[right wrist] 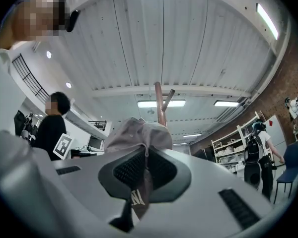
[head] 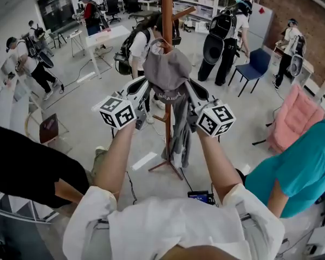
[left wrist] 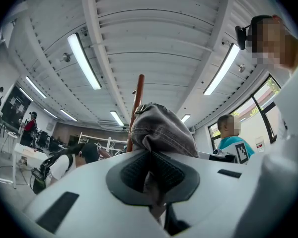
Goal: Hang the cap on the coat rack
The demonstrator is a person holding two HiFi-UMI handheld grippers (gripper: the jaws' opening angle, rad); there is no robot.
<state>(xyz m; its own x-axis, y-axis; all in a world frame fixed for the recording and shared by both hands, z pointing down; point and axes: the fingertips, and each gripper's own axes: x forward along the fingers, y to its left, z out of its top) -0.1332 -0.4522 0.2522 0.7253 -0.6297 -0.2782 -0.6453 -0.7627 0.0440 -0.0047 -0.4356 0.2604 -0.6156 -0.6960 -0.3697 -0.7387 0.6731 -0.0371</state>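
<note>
A grey cap (head: 165, 69) is held up against the brown pole of the coat rack (head: 167, 10), just below a slanting peg. Both grippers grip its lower edge from either side. My left gripper (head: 148, 86) is shut on the cap's left edge, and my right gripper (head: 188, 88) is shut on its right edge. In the left gripper view the cap (left wrist: 161, 130) bulges above the closed jaws (left wrist: 151, 182), with the pole (left wrist: 137, 95) behind it. In the right gripper view cap fabric (right wrist: 136, 135) is pinched between the jaws (right wrist: 145, 175), in front of the pole (right wrist: 160, 103).
A grey garment (head: 180, 131) hangs on the rack below the cap. A person in teal (head: 298, 167) stands close at the right, a person in black (head: 27, 167) at the left. Further off are a blue chair (head: 254, 66), a pink chair (head: 295, 118) and several people.
</note>
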